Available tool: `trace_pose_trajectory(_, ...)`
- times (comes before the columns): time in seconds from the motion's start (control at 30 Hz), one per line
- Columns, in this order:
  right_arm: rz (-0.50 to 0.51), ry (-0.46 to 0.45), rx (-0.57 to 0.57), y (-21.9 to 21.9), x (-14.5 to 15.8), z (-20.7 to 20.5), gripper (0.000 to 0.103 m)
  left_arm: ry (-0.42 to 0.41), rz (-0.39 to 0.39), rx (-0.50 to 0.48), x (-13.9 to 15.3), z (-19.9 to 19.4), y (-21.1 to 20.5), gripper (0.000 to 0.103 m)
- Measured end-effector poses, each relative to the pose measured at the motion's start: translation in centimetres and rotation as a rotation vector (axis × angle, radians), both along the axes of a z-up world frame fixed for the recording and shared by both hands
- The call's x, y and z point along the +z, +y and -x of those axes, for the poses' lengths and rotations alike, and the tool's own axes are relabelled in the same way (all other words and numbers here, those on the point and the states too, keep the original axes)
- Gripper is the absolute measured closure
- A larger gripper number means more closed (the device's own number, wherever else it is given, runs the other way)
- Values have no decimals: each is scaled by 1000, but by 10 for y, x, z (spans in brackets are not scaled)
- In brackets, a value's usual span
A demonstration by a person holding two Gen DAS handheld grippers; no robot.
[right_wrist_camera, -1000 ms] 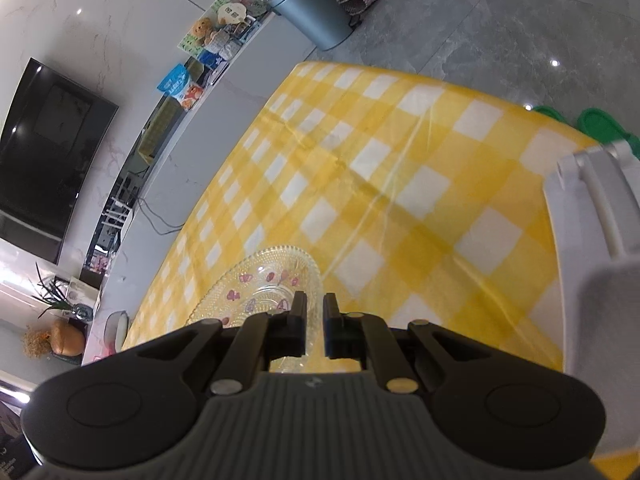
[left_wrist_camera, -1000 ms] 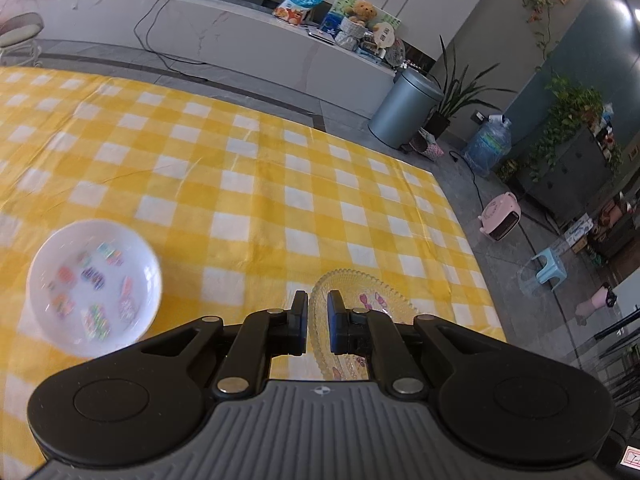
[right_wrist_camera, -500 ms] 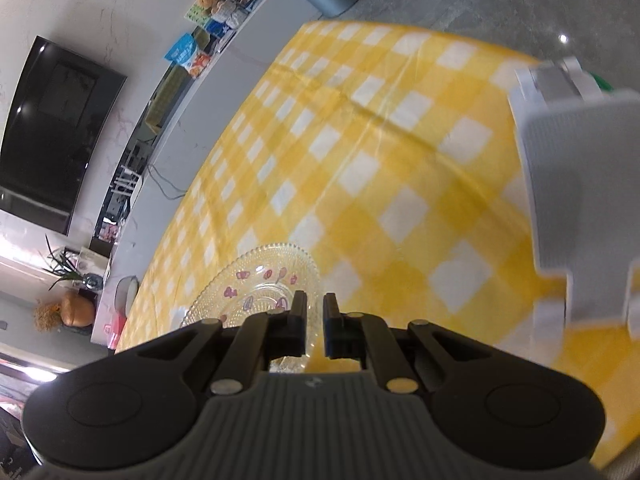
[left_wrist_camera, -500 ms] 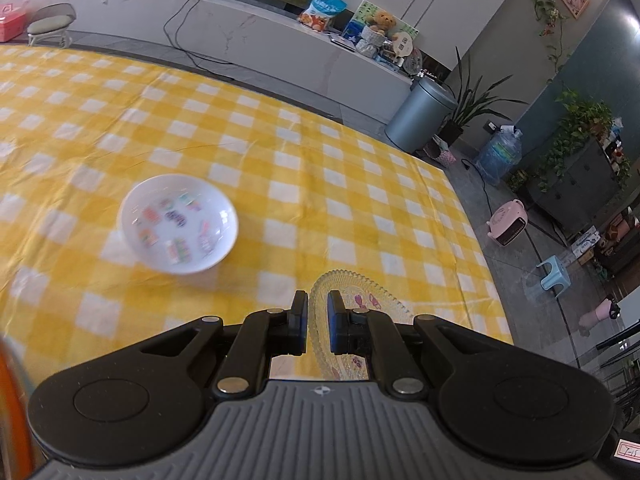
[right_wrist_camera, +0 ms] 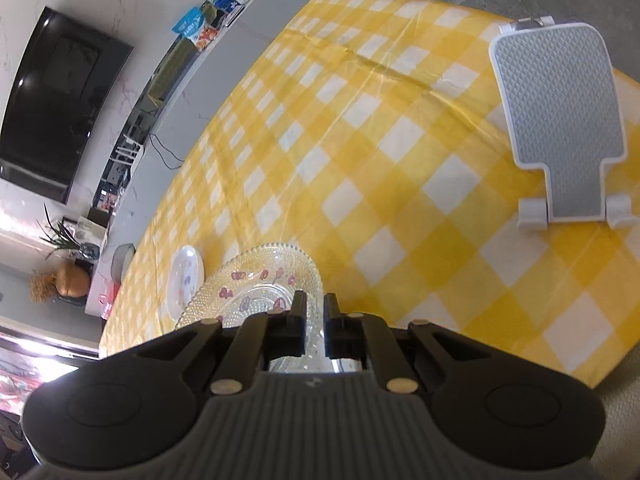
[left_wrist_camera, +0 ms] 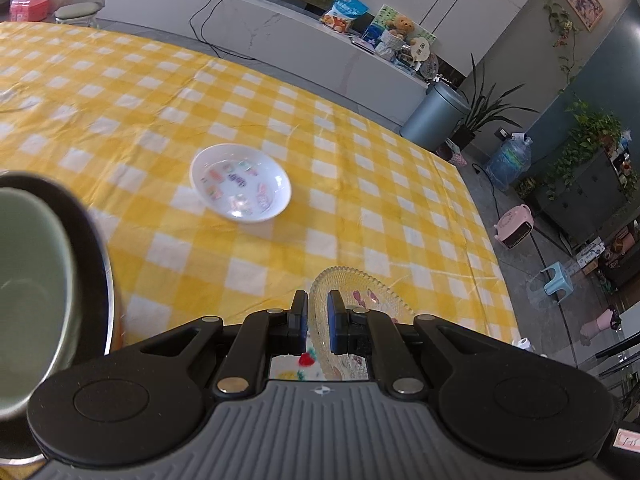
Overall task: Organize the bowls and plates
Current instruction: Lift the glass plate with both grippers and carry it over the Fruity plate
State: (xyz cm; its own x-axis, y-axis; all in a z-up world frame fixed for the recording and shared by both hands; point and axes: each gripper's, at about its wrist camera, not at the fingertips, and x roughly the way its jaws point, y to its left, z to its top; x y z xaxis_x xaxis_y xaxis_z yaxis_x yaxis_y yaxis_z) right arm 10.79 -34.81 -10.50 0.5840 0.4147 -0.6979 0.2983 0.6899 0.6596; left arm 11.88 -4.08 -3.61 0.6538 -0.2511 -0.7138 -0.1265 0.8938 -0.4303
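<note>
Left claw (left_wrist_camera: pixel 317 322) pinching glass plate (left_wrist_camera: pixel 360 300) rim, lower centre | right claw (right_wrist_camera: pixel 315 326) pinching same plate's (right_wrist_camera: pixel 256 280) rim | white bowl (left_wrist_camera: pixel 240 182) on bench (left_wrist_camera: pixel 160 120), mid-frame | green bowl (left_wrist_camera: pixel 28 280) at left edge

Both the left hand-held gripper (left_wrist_camera: pixel 317 322) and right hand-held gripper (right_wrist_camera: pixel 315 328) have jaws nearly closed.

Green bowl (left_wrist_camera: pixel 28 292) cut by left frame edge, blurred; glass plate (left_wrist_camera: pixel 360 300) partly hidden behind left gripper (left_wrist_camera: pixel 318 316).
</note>
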Motion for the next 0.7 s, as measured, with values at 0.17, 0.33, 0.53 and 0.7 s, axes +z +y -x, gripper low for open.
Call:
trace_pose_trajectory(0.17, 45, 2, 22, 8, 4, 5, 97, 2, -23, -2, -1, 10, 1, 93)
trace_pose_trajectory(0.33, 91, 7, 51, 14, 6, 7, 97, 30, -32, -1, -9, 16, 4, 93)
trace_pose_trajectory(0.53, 159, 8, 80, 22, 8, 6, 97, 42, -61, -10, -14, 21, 2, 93)
trace_pose_trajectory(0.7, 203, 26, 97, 27, 8, 6, 95, 51, -79, -19, -16, 24, 0, 93)
